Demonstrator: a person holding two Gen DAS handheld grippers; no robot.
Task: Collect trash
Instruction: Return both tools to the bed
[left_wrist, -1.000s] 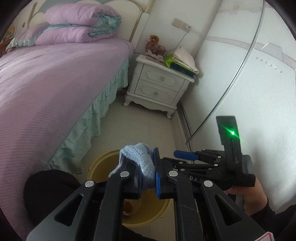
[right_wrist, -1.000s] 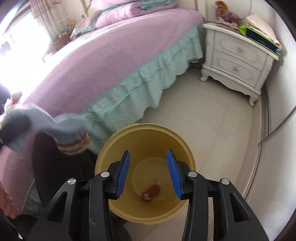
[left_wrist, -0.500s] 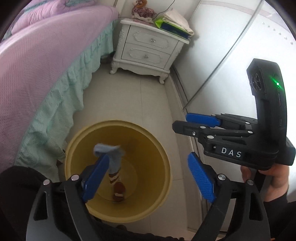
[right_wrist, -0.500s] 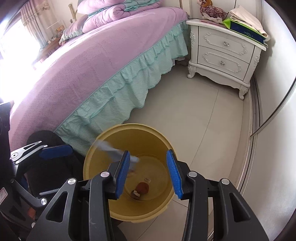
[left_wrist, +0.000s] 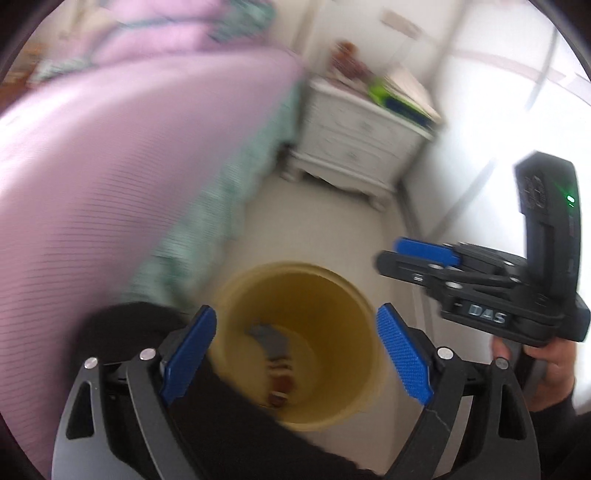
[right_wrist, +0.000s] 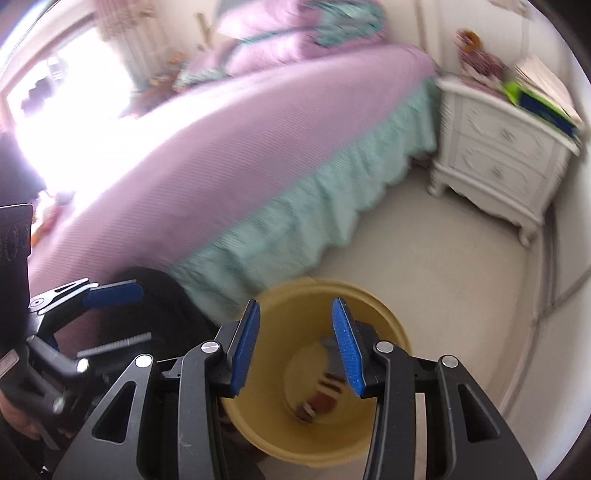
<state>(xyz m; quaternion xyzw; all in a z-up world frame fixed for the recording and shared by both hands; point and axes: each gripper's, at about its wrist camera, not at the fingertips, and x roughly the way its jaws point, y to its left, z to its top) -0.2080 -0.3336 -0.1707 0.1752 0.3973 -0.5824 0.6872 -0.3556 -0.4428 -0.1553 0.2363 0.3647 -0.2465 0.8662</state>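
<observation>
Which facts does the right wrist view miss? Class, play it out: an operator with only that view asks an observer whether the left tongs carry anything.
Observer: No. The left tongs are opening, with nothing between them.
Operator: Is the sock in the bin?
Observer: Yes. The grey sock lies curved inside the yellow bin, unobstructed.
Operator: Anything on my own tool?
Observer: A green light glows on the housing behind the right tongs.
</observation>
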